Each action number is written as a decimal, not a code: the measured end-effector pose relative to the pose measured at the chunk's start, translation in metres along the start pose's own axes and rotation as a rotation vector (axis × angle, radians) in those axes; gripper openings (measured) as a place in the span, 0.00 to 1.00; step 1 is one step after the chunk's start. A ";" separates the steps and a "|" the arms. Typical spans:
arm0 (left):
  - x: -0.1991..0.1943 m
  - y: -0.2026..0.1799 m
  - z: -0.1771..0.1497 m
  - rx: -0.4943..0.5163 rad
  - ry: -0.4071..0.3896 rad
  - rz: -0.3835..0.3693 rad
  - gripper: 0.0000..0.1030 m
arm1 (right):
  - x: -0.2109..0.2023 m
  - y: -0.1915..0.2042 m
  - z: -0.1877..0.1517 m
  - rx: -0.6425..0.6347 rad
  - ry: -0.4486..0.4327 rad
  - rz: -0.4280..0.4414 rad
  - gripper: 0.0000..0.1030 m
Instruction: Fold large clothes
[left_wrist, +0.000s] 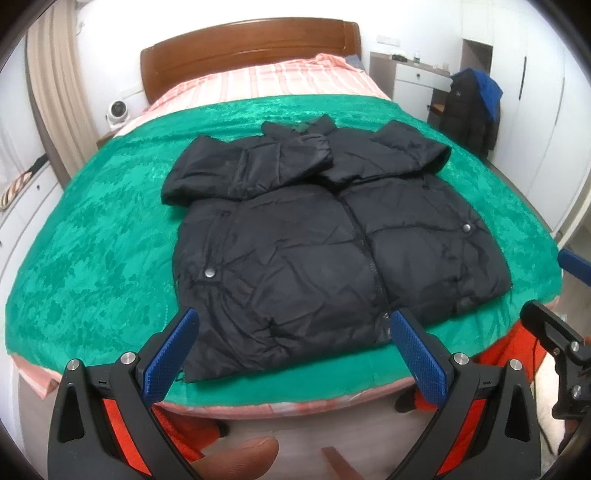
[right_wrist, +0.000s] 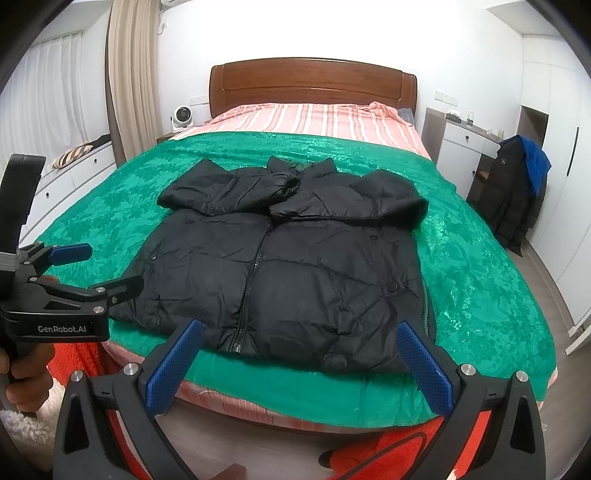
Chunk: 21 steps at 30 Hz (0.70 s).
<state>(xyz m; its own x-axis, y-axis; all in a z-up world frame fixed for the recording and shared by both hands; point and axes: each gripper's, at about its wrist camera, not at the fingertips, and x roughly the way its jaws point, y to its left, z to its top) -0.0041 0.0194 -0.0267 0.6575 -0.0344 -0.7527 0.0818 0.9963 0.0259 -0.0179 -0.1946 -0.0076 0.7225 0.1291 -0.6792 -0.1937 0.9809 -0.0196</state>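
Both claws, left (left_wrist: 291, 321) and right (right_wrist: 300, 332), spread, empty; black jacket (left_wrist: 325, 240) sleeves hide its chest

Both views are bright and evenly lit, with a strong fisheye bend: the bed (right_wrist: 480, 295) bulges like a dome and walls curve toward the black vignette at every corner. In the right wrist view the wall above the headboard (right_wrist: 312, 83) is blown out to pure white, top centre. The green blanket (left_wrist: 92, 229) shows shiny specks of glare. The black jacket (left_wrist: 314, 251) keeps soft wrinkle detail, with only faint shadow beneath its edges. Fingers at the lower centre of the left view are blurred, too near to focus
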 end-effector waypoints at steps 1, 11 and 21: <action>0.001 0.000 0.000 0.000 0.002 0.001 1.00 | 0.001 0.000 0.000 0.000 0.003 0.000 1.00; 0.009 0.002 -0.003 0.002 0.023 0.023 1.00 | 0.008 0.002 -0.003 -0.007 0.018 0.003 1.00; 0.034 0.041 -0.007 -0.074 0.066 0.093 1.00 | 0.017 -0.027 -0.001 -0.066 -0.073 -0.024 1.00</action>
<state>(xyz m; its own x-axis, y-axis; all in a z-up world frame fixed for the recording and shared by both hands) 0.0159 0.0595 -0.0560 0.6089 0.0612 -0.7909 -0.0341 0.9981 0.0509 -0.0008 -0.2194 -0.0190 0.7735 0.1187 -0.6226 -0.2174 0.9724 -0.0847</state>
